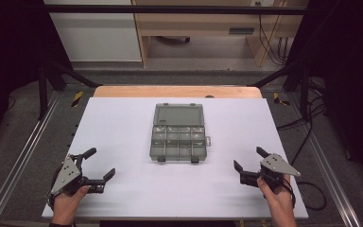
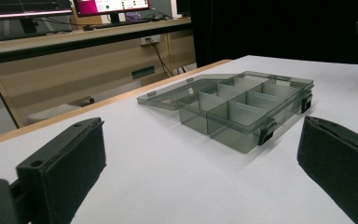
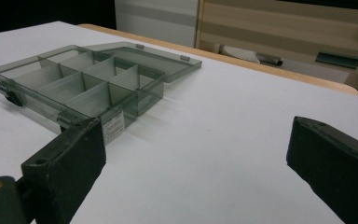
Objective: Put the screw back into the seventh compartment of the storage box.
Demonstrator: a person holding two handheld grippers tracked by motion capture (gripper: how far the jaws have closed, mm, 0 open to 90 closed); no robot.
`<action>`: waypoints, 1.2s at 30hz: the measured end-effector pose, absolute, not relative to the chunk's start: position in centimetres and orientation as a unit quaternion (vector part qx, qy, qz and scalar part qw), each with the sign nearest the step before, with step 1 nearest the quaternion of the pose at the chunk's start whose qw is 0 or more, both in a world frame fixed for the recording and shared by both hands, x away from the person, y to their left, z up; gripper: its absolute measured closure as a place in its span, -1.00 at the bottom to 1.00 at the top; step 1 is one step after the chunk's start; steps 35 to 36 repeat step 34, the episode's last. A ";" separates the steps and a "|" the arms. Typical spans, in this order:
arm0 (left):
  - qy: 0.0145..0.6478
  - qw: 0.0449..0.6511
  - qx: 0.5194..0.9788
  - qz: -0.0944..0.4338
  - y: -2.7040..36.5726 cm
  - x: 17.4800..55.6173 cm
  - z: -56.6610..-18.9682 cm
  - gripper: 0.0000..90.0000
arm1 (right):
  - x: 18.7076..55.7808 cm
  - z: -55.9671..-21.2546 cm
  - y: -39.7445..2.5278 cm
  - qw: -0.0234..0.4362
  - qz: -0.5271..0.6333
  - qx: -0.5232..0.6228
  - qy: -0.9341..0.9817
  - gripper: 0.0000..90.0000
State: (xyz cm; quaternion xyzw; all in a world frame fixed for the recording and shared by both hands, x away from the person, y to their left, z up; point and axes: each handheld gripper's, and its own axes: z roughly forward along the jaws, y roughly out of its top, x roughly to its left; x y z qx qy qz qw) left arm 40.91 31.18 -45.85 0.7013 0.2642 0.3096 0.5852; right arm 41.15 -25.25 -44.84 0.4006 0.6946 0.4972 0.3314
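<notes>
A smoky-grey clear plastic organiser box [image 1: 178, 141] lies open in the middle of the white table, its lid [image 1: 178, 115] folded flat toward the far side. Its divided compartments [image 2: 242, 105] look empty, and two dark latches sit on its near edge. The same box [image 3: 74, 81] lies ahead and to the left in the right gripper view. My left gripper [image 1: 99, 164] rests open near the front left of the table, well clear of the box. At the front right my right gripper [image 1: 249, 158] is open too, with nothing between its jaws.
The white table top [image 1: 123, 189] has a wooden strip [image 1: 177, 91] along its far edge. Metal frame rails run along both sides, with cables [image 1: 307, 123] on the floor at the right. A wooden desk [image 2: 98, 60] with monitors stands beyond the table.
</notes>
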 end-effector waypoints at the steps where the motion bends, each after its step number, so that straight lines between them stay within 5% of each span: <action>1: 0.265 0.585 0.701 0.310 31.2 40.9 -45.9 -0.98 | 41.2 -44.9 -25.2 0.331 0.500 0.400 0.693 -0.90; 36: 0.278 0.587 0.692 0.314 31.9 40.9 -45.9 -0.98 | 40.6 -47.0 -24.1 0.338 0.579 0.342 0.659 -0.92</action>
